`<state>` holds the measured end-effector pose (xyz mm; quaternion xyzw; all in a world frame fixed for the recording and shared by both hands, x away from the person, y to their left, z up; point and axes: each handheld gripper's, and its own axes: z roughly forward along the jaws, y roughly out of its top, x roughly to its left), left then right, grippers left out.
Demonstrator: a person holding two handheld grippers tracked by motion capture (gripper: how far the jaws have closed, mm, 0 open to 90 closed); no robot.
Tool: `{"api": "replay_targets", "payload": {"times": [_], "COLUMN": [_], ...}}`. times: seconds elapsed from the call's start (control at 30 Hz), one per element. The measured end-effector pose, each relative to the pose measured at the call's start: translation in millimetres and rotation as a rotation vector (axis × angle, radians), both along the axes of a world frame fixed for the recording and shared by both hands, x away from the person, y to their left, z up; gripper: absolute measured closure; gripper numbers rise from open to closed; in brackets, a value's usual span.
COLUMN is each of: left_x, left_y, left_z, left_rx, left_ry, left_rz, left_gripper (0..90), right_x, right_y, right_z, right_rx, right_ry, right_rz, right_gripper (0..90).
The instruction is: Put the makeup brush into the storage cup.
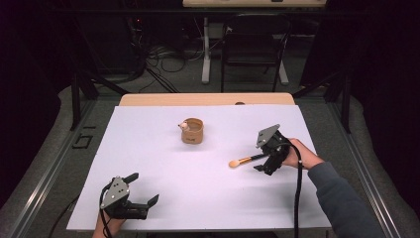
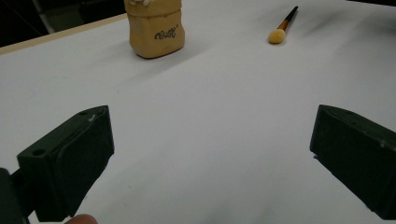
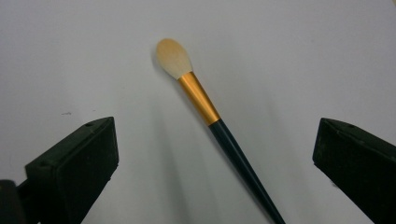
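A makeup brush with a pale tuft, gold ferrule and dark handle lies on the white sheet, right of centre. My right gripper hovers over its handle end. In the right gripper view the brush lies between the wide-apart jaws of that open gripper, touching neither. A tan holder stands near the sheet's middle back, with a small pale tip showing at its rim. My left gripper rests open at the front left, pointing toward the holder and the brush.
The white sheet covers most of the wooden table. A dark chair and cables stand on the floor beyond the far edge. Metal frame rails run along both sides of the table.
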<state>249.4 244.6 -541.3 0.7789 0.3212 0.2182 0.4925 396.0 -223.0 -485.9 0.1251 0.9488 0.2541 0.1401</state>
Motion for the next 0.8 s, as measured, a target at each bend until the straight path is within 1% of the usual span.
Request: {"api": "replay_targets", "payload": {"times": [0.07,0.1,0.13,0.17,0.2,0.23,0.27,0.4,0.43,0.5,0.53,0.6,0.63,0.67,0.7,0.73,0.77,0.8], "left_x": [0.0,0.0,0.2,0.2,0.3,0.5,0.5,0.5,0.5,0.4,0.4,0.9,0.9,0.7,0.7,0.5,0.4,0.4], "left_y": [0.0,0.1,0.3,0.3,0.2,0.2,0.1,-0.1,-0.1,-0.1,-0.1,0.1,0.1,0.0,0.0,0.1,0.1,0.1], "left_z": [0.0,-0.1,-0.1,-0.2,-0.2,-0.3,-0.4,-0.4,-0.4,-0.4,-0.4,-0.6,-0.6,-0.7,-0.7,-0.5,-0.5,-0.5], "left_rx": [-0.001,0.0,-0.001,-0.001,0.0,-0.001,-0.001,0.0,0.0,-0.001,-0.001,0.0,0.0,-0.002,-0.002,-0.003,-0.003,-0.002], "left_ry": [-0.001,0.0,0.0,0.0,0.0,0.0,0.001,0.002,0.002,0.002,0.002,0.002,0.002,0.003,0.003,0.002,0.002,0.002], "left_rz": [0.0,0.001,0.001,0.004,0.003,0.0,0.0,0.0,0.0,-0.001,-0.001,-0.002,-0.002,-0.002,-0.002,-0.001,-0.001,-0.001], "left_gripper": [0.0,0.0,0.0,0.0,0.0,0.0,0.0,0.0,0.0,0.0,0.0,0.0,0.0,0.0,0.0,0.0,0.0,0.0], "right_x": [0.9,3.3,4.8,7.6,8.7,10.3,11.1,16.9,16.9,20.2,21.2,22.3,22.5,23.0,23.2,24.2,24.0,24.7], "right_y": [0.8,1.3,2.0,3.7,4.6,5.7,6.8,10.7,10.7,14.0,15.1,17.8,19.3,20.8,22.3,23.8,25.2,26.5], "right_z": [0.2,1.8,1.0,0.3,1.7,-0.3,-0.8,-2.8,-2.8,-4.1,-4.8,-5.8,-6.7,-8.1,-9.2,-10.3,-11.1,-12.0], "right_rx": [-0.001,-0.027,-0.026,-0.046,-0.079,-0.067,-0.072,-0.115,-0.115,-0.142,-0.147,-0.174,-0.187,-0.196,-0.216,-0.232,-0.244,-0.255], "right_ry": [0.008,0.017,0.011,0.019,0.033,0.023,0.029,0.036,0.036,0.047,0.039,0.032,0.037,0.032,0.033,0.028,0.026,0.022], "right_rz": [-0.005,0.007,0.008,0.013,0.014,0.024,0.019,0.035,0.035,0.043,0.054,0.071,0.08,0.09,0.096,0.11,0.108,0.118], "right_gripper": [0.0,0.0,0.0,0.0,0.0,0.0,0.0,2.0,2.0,5.0,6.8,10.8,13.6,15.0,17.3,20.8,25.4,28.8]}}
